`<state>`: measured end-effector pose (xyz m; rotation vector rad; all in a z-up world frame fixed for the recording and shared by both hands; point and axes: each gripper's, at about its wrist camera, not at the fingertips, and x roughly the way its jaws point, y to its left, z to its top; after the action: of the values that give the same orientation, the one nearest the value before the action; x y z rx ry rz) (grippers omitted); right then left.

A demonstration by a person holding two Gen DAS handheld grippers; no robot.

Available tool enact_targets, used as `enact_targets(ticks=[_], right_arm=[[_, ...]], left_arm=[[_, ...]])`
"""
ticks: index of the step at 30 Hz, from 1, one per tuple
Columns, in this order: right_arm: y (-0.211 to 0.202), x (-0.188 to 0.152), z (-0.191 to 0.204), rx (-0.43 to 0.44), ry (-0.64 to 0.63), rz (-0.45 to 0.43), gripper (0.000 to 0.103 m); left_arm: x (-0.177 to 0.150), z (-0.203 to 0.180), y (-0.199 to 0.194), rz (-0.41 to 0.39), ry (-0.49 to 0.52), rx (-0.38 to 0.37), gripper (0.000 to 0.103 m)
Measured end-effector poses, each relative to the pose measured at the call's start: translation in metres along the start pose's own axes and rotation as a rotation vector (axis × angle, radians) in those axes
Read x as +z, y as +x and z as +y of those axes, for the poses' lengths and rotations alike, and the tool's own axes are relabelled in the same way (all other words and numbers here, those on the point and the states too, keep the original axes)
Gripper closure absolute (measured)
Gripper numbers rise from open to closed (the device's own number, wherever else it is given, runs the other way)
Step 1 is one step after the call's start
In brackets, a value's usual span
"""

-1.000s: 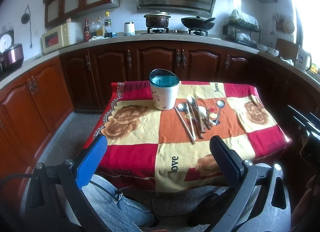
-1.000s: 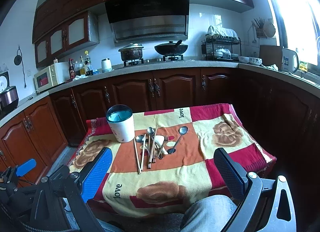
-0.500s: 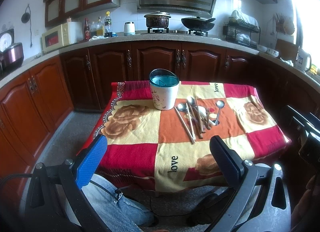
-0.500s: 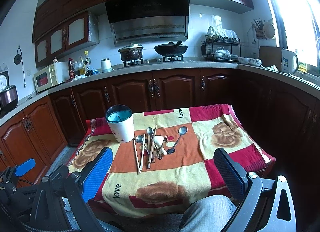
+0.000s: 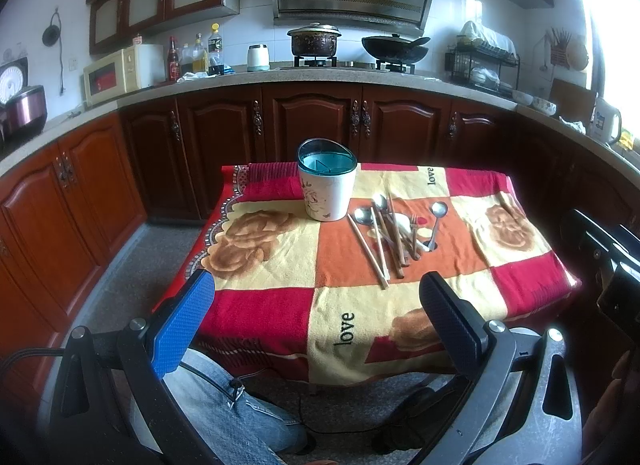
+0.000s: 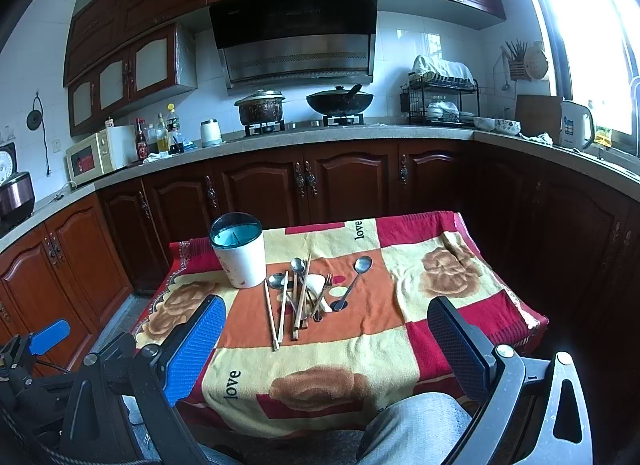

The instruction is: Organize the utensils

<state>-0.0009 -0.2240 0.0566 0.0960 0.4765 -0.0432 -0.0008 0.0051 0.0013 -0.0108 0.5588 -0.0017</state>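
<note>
While both grippers hung short of the table's near edge, the left gripper (image 5: 316, 317) and the right gripper (image 6: 326, 337) stood spread wide, holding nothing. On the checked cloth (image 5: 276, 249) a white holder (image 5: 327, 185) with a teal divided inside stood upright toward the far left. Just right of it lay the utensils (image 5: 394, 231): chopsticks, spoons and a fork heaped loosely, one spoon (image 5: 436, 221) slightly apart at the right.
</note>
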Motion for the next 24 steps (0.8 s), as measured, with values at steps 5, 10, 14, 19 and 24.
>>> enact_targets(ticks=[5,10,14,19,24], right_arm=[[-0.0004,0.0011,-0.0005,0.002,-0.001,-0.002,0.002],[-0.0008,0.0014,0.0002,0.001,-0.004,-0.002,0.002],[-0.0009,0.0013,0.0003,-0.002,-0.005,-0.003,0.002],[-0.001,0.0038,0.0015,-0.005,-0.007,-0.006,0.002],[-0.001,0.004,0.0012,-0.004,-0.007,-0.006,0.002]], left_arm=[[-0.0004,0.0001,0.0001,0.0,0.0,-0.001,0.0],[-0.0007,-0.0001,-0.0002,-0.002,0.001,-0.003,0.0],[-0.0005,-0.0008,-0.0008,-0.001,0.003,-0.004,0.0],[-0.0005,-0.0007,-0.0005,-0.002,0.0,-0.003,0.0],[-0.0003,-0.0003,-0.0008,-0.002,0.0,-0.005,0.0]])
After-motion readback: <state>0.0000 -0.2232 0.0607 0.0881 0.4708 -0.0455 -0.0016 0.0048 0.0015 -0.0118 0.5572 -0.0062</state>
